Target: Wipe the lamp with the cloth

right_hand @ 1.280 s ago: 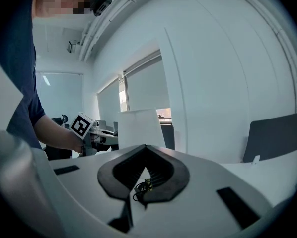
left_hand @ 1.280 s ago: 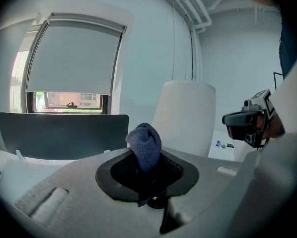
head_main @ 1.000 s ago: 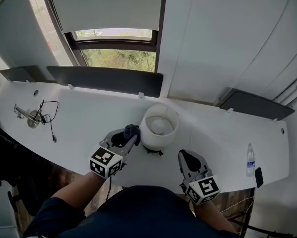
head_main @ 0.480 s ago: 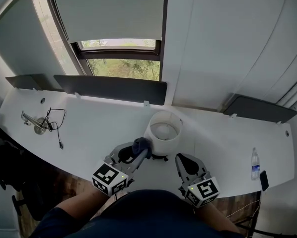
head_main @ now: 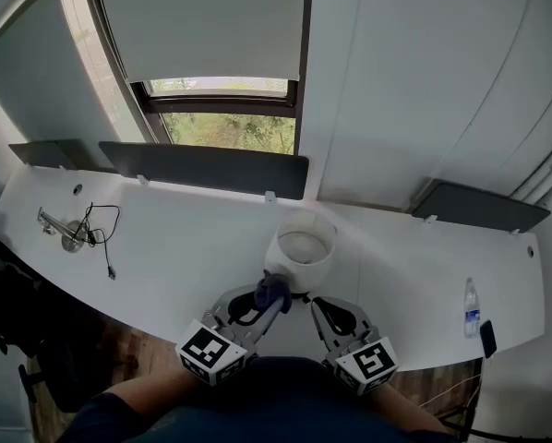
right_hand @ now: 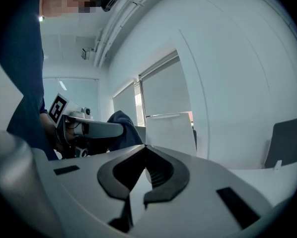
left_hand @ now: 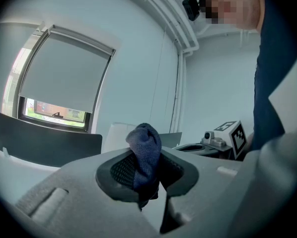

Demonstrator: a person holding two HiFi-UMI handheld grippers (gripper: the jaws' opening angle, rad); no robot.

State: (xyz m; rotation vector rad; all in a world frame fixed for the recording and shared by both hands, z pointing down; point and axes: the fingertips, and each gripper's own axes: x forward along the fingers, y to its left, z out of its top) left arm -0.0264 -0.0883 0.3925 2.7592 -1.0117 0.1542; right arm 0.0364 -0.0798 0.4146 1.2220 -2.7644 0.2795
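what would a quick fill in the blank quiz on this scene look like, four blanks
1. The left gripper is shut on a dark blue ____.
2. The right gripper is shut and holds ____.
3. The lamp has a shade coloured ____.
4. The bottle stands near the end of the desk on the person's ____.

Missing words: cloth; nothing; white; right
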